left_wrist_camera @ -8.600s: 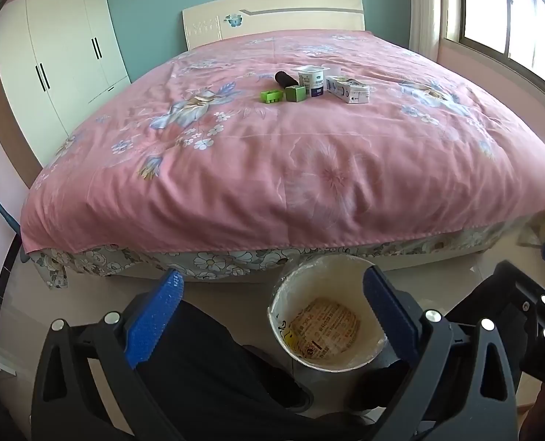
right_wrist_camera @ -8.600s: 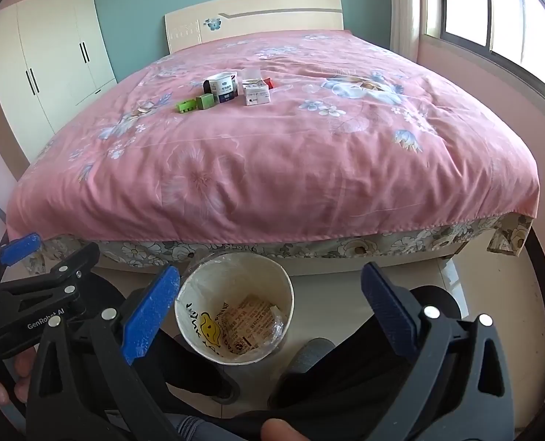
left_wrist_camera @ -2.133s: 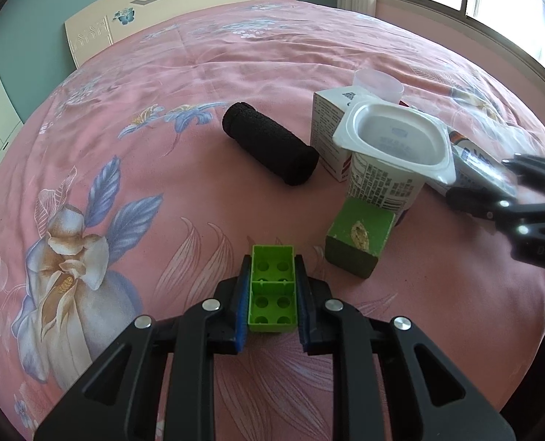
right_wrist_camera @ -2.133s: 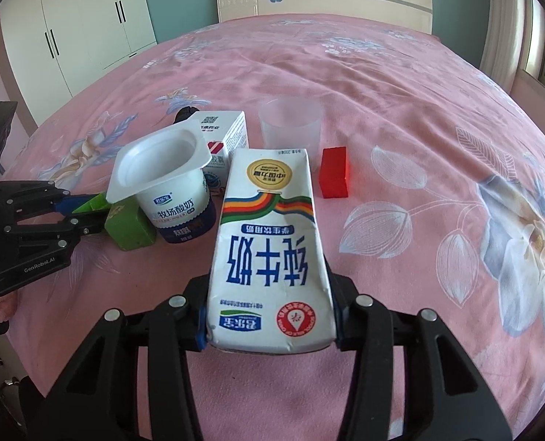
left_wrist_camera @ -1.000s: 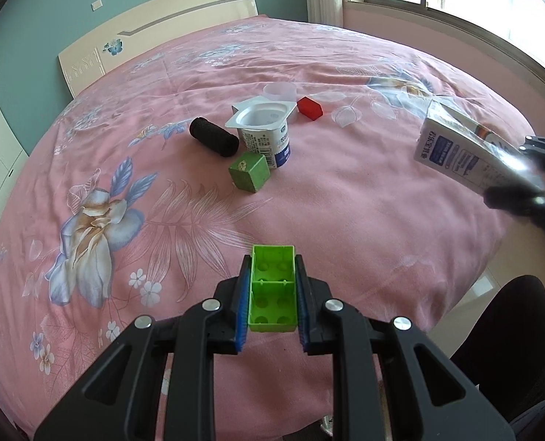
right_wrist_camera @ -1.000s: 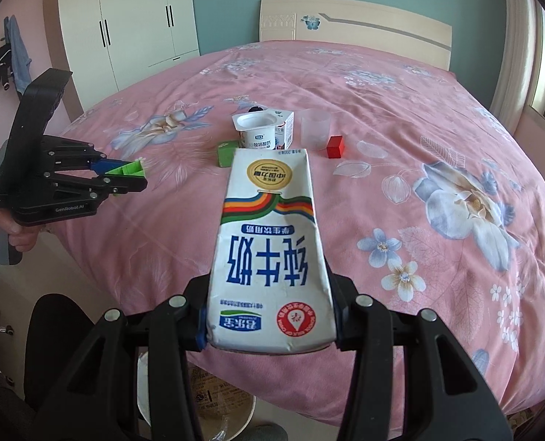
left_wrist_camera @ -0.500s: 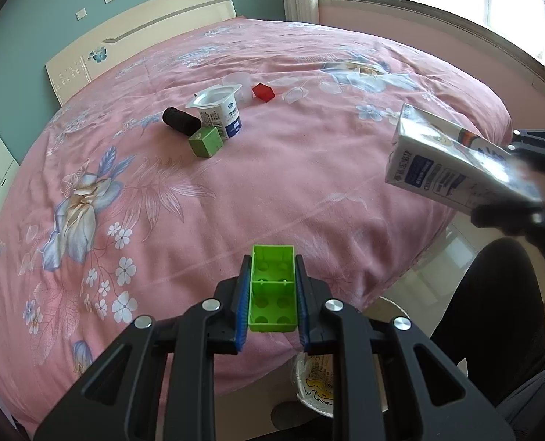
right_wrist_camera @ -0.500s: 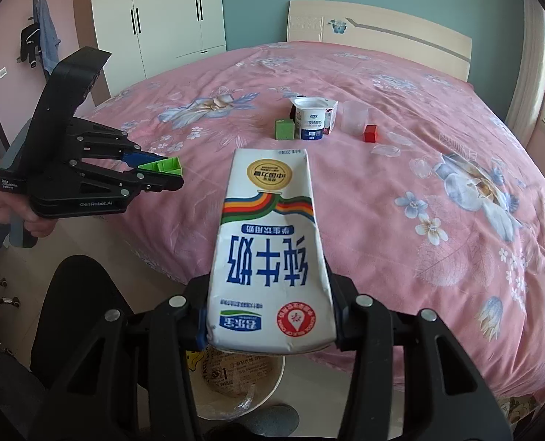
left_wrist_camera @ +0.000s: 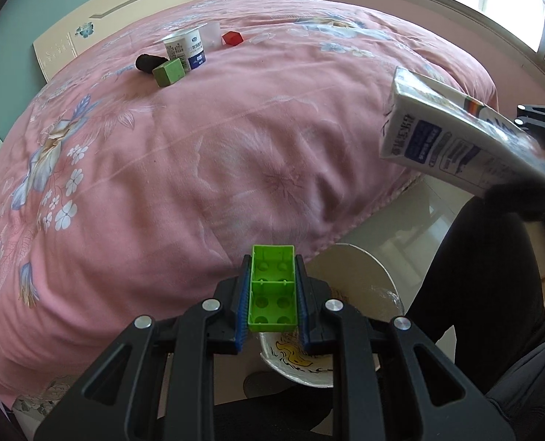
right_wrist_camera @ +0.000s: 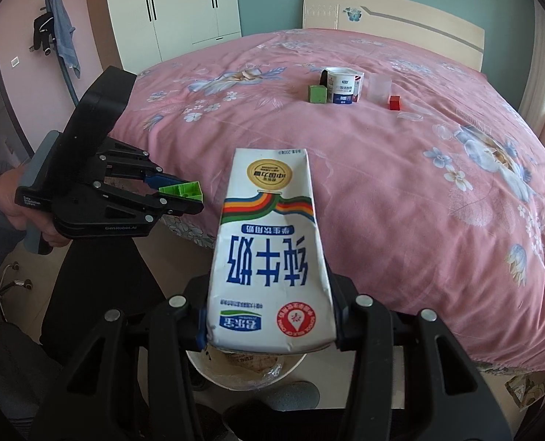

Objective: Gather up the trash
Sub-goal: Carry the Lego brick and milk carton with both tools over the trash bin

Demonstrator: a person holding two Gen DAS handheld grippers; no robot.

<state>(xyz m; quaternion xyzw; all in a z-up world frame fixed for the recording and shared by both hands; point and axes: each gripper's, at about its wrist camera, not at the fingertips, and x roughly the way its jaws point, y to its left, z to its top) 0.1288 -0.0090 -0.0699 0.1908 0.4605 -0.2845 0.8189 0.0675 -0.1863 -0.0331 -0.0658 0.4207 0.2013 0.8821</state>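
My left gripper [left_wrist_camera: 272,290] is shut on a green toy brick [left_wrist_camera: 272,296] and holds it above the near rim of the white trash bin [left_wrist_camera: 360,257] on the floor by the bed. My right gripper [right_wrist_camera: 270,316] is shut on a white milk carton [right_wrist_camera: 268,253] and holds it over the same bin [right_wrist_camera: 213,371]. The carton also shows in the left wrist view [left_wrist_camera: 452,143], and the left gripper [right_wrist_camera: 173,198] with the brick [right_wrist_camera: 182,189] shows in the right wrist view.
On the pink floral bed [left_wrist_camera: 199,128] lie a yogurt cup [left_wrist_camera: 186,49], a green cube [left_wrist_camera: 167,71], a black roll [left_wrist_camera: 147,62], a red cube [left_wrist_camera: 232,38] and a clear cup [right_wrist_camera: 379,86]. The person's dark-trousered legs [left_wrist_camera: 492,275] flank the bin. A wardrobe [right_wrist_camera: 184,11] stands beyond.
Both grippers have drawn back from the bed with their loads and lowered towards the bin, which now shows larger beneath them.
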